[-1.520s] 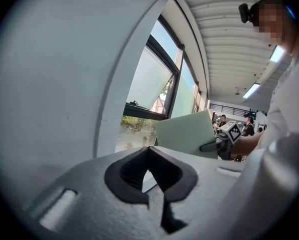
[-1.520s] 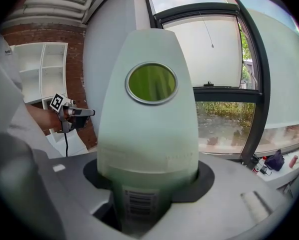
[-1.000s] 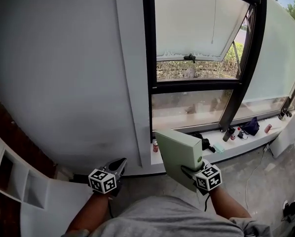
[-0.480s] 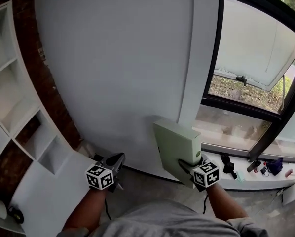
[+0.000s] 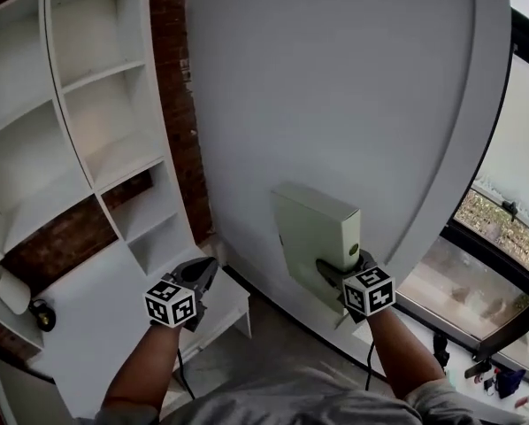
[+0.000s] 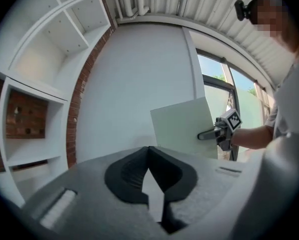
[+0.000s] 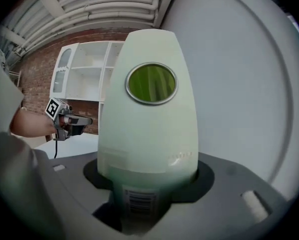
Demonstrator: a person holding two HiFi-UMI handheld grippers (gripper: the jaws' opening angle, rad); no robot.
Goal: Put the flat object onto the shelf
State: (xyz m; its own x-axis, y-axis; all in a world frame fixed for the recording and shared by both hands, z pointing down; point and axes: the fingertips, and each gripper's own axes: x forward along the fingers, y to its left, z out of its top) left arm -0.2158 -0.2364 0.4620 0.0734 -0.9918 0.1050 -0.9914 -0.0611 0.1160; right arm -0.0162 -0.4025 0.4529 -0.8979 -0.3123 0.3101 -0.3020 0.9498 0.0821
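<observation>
The flat object is a pale green box [image 5: 313,237] with a round green window on its narrow edge [image 7: 150,84]. My right gripper [image 5: 337,274] is shut on its lower end and holds it upright in front of the white wall. In the left gripper view the box [image 6: 184,129] shows at the right. My left gripper [image 5: 201,277] hangs lower left with its jaws together and nothing between them. The white shelf unit [image 5: 88,131] with its open compartments stands up and to the left, apart from both grippers, and it shows behind the left gripper [image 7: 72,120] in the right gripper view.
A brick wall [image 5: 172,87] runs behind the shelf unit. Below it lies a white low surface [image 5: 96,326] carrying a white oblong thing [image 5: 11,289] and a small dark object [image 5: 42,312]. A dark-framed window [image 5: 503,237] is at the right.
The head view has swung left, from the window to the shelf unit and brick wall. Both grippers keep their places in the view, and the right one still holds the box.
</observation>
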